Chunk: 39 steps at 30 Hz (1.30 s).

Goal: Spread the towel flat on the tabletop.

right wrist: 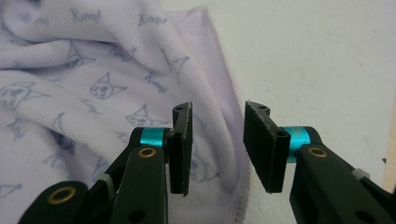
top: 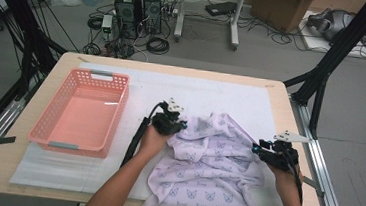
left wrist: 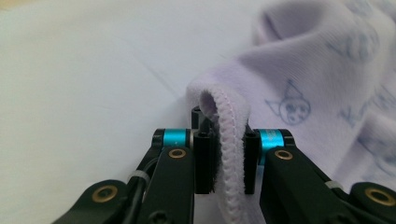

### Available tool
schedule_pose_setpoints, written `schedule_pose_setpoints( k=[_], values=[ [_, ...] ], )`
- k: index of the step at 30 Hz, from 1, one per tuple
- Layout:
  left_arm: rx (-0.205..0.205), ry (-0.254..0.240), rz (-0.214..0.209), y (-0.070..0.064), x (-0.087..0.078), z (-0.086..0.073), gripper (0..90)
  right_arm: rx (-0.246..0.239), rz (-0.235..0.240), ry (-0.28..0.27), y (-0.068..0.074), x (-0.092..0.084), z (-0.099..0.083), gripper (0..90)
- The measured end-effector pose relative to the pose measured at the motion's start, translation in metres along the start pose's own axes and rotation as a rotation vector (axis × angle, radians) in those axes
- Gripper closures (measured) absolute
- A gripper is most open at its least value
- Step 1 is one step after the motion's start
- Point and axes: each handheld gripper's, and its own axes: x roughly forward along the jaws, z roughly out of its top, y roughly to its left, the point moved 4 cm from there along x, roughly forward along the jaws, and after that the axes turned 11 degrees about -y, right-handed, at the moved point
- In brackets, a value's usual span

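A lilac cloth [top: 210, 165] printed with small cat faces lies crumpled on the white mat, its near end hanging over the table's front edge. My left gripper [top: 182, 125] is at the cloth's far left corner. In the left gripper view, this gripper [left wrist: 226, 158] is shut on the stitched hem of the cloth [left wrist: 303, 70], which folds up between the pads. My right gripper [top: 257, 148] is at the cloth's right edge. In the right gripper view its jaws [right wrist: 217, 144] stand open, with the edge of the cloth [right wrist: 93, 70] lying under the gap and untouched.
A pink plastic basket [top: 74, 146] with nothing in it sits on the left of the table. A white mat [top: 212, 93] covers most of the wooden tabletop. Cables, computer towers and boxes lie on the floor beyond the far edge.
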Motion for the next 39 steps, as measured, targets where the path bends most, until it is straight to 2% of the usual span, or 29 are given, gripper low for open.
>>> schedule_pose_setpoints(
  k=[3,5,6,8,10,13,17,21,25,27,28,29,31,32,33,35,37,39],
  values=[
    [-0.05,-0.035,0.055,0.02,-0.003,0.004,80.7,0.012,-0.003,-0.003,-0.003,0.006,0.002,61.4],
    [-0.079,-0.033,0.074,0.029,-0.002,0.002,78.0,0.019,-0.01,0.003,-0.006,0.014,0.004,61.0],
    [-0.093,-0.023,0.085,0.03,-0.001,0.0,74.4,0.019,-0.015,0.005,-0.008,0.018,0.006,61.0],
    [-0.127,-0.016,0.093,0.033,-0.001,-0.001,61.9,0.025,-0.022,0.002,-0.012,0.027,0.011,61.1],
    [-0.129,-0.021,0.105,0.034,-0.004,0.0,54.2,0.024,-0.021,-0.008,-0.015,0.036,0.017,61.6],
    [-0.147,-0.042,0.106,0.036,-0.009,0.003,49.2,0.002,-0.01,-0.002,-0.018,0.052,0.03,61.7],
    [-0.161,-0.054,0.1,0.037,-0.017,0.004,48.5,-0.044,0.033,0.039,-0.015,0.083,0.044,60.4],
    [-0.165,-0.042,0.096,0.041,-0.021,0.001,49.9,-0.04,0.071,0.086,-0.01,0.117,0.05,57.8],
    [-0.169,-0.031,0.1,0.044,-0.023,-0.005,50.3,-0.064,0.096,0.131,-0.002,0.144,0.05,58.0],
    [-0.175,-0.025,0.092,0.044,-0.023,-0.009,50.3,-0.081,0.105,0.115,0.002,0.151,0.051,65.2],
    [-0.177,-0.028,0.093,0.045,-0.023,-0.01,50.2,-0.085,0.125,0.121,0.004,0.153,0.052,74.8],
    [-0.181,-0.023,0.091,0.046,-0.023,-0.012,50.2,-0.109,0.144,0.121,0.007,0.154,0.053,85.4],
    [-0.19,-0.02,0.091,0.046,-0.023,-0.014,49.7,-0.182,0.08,0.133,0.008,0.154,0.056,87.5],
    [-0.188,-0.018,0.089,0.046,-0.023,-0.014,49.6,-0.188,0.027,0.127,0.003,0.153,0.059,87.8],
    [-0.185,-0.019,0.084,0.045,-0.023,-0.014,49.6,-0.175,-0.027,0.101,-0.003,0.149,0.062,87.9],
    [-0.181,-0.014,0.071,0.042,-0.022,-0.015,49.2,-0.149,-0.178,0.034,-0.019,0.138,0.07,87.8],
    [-0.181,-0.001,0.054,0.037,-0.019,-0.016,48.6,-0.115,-0.309,-0.037,-0.034,0.123,0.078,87.5],
    [-0.176,0.014,0.03,0.032,-0.014,-0.017,46.6,-0.067,-0.383,-0.088,-0.047,0.108,0.084,86.7]
  ],
)
